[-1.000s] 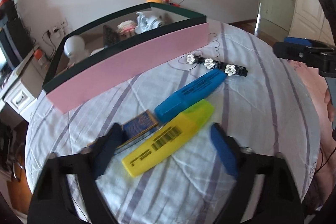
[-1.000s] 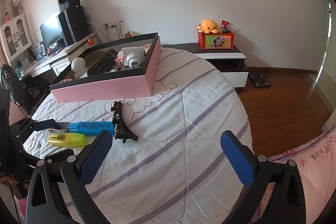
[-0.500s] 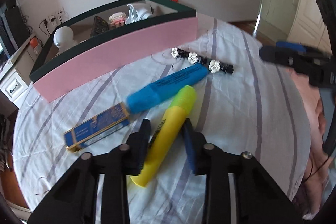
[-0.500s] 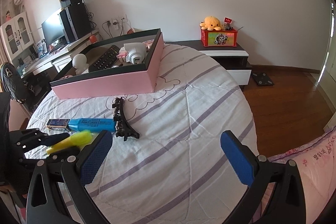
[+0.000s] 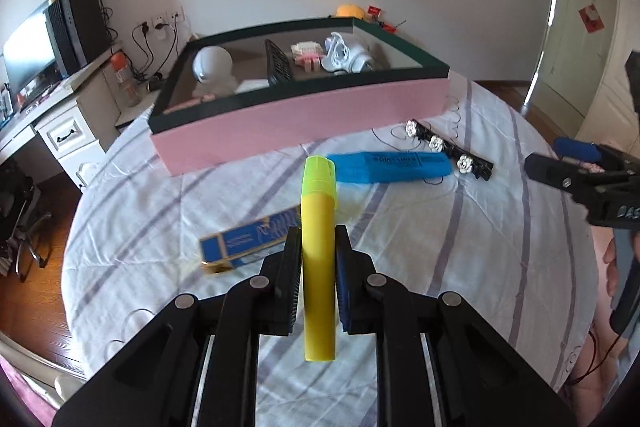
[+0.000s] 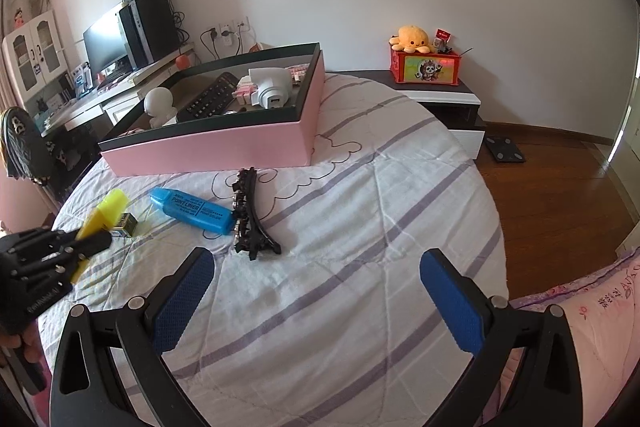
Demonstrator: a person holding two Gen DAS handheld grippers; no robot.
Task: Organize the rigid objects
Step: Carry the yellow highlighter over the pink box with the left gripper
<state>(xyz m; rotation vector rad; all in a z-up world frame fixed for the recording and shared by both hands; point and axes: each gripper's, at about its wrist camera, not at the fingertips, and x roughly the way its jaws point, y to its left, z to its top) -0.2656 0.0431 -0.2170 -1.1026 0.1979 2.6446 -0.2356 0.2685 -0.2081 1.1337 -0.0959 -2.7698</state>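
My left gripper [image 5: 318,247] is shut on a yellow highlighter [image 5: 317,227] and holds it above the bed, cap pointing at the pink box [image 5: 300,115]. In the right wrist view the highlighter [image 6: 105,209] sticks out of the left gripper [image 6: 86,241] at the far left. A blue highlighter [image 5: 390,167] [image 6: 192,212], a black hair clip with white flowers [image 5: 448,151] [image 6: 250,215] and a small blue and gold box [image 5: 250,245] lie on the striped bedsheet. My right gripper [image 6: 316,287] is open and empty, hovering over the sheet right of the clip.
The pink box holds a white round figure [image 5: 212,67], a black remote [image 5: 278,65] and a white device [image 5: 346,55]. A desk with a monitor [image 6: 106,45] stands left. A low cabinet with a red box [image 6: 426,67] stands behind the bed. Wooden floor [image 6: 560,195] lies right.
My left gripper closed on the yellow highlighter and lifted it off the sheet, turning it toward the pink box. The right gripper stayed open and barely moved.
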